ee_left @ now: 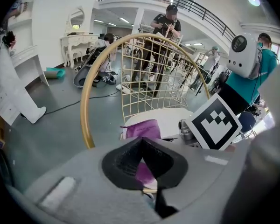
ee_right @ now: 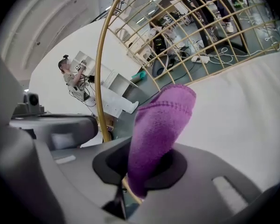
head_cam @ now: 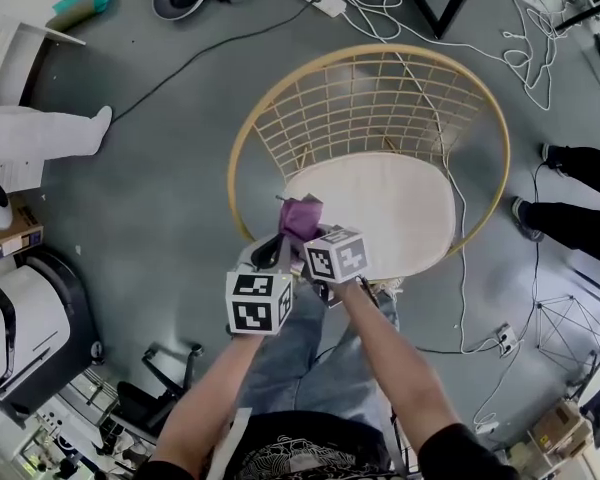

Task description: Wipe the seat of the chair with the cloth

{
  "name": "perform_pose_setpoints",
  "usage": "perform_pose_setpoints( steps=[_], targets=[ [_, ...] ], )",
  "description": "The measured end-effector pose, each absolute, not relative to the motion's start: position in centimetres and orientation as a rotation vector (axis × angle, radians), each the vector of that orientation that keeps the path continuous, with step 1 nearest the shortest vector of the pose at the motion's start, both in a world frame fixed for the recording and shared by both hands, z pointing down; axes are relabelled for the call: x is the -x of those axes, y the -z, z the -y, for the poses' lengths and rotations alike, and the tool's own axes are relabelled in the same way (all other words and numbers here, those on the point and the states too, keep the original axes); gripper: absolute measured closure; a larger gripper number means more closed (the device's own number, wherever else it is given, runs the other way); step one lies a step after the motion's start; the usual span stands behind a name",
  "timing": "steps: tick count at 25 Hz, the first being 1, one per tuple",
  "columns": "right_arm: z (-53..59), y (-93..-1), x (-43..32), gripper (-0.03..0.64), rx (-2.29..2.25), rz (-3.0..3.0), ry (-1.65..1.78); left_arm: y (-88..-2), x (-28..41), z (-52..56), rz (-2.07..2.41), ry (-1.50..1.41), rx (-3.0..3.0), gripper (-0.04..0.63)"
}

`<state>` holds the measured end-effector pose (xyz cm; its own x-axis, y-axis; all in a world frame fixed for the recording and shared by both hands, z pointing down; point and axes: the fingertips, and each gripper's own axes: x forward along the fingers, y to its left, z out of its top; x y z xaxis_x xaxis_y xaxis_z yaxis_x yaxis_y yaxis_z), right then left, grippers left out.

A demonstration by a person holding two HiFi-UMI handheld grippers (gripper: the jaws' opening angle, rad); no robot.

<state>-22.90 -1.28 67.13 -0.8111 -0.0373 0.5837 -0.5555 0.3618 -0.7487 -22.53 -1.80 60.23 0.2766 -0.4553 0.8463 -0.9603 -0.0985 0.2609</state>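
Where the cloth is: a purple knitted cloth (head_cam: 300, 218) stands bunched over the front left edge of the chair seat (head_cam: 400, 208), held between both grippers. Whether its lower end touches the seat I cannot tell.
Right gripper (ee_right: 144, 171): the jaws are clamped on the cloth's lower end, and a thick fold rises out of them like a tongue above the white cushion.
Left gripper (ee_left: 142, 164): the jaws are drawn together with a strip of purple showing in the gap. It appears to pinch another part of the same cloth.
Chair: round, with a gold hoop frame (head_cam: 242, 138) and a pale wire-grid back (head_cam: 360, 98). The seat is a bare white oval cushion.
Cloth handling: it looks soft, light and floppy, with a ribbed knit that should grip rather than slide. It will likely sag wherever it is unsupported. A hold on a bunched, doubled part should be firmer than one on a single edge, and it leaves a broad pad free to press flat.
Seat handling: the cushion probably gives under pressure, and the wire back could snag the knit.
Task stage: wiping seems not yet under way, since the cloth must first be lowered onto the cushion.
Surroundings: grey floor with cables (head_cam: 520, 48), and bystanders' legs at the edges.
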Motion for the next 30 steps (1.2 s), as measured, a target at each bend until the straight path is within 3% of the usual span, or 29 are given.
perform_pose_setpoints(
  steps=[30],
  targets=[
    [4.8, -71.0, 1.8, 0.554, -0.869, 1.955, -1.518, -60.8, 10.7, 1.9, 1.224, -0.783, -1.721, 0.6]
  ],
)
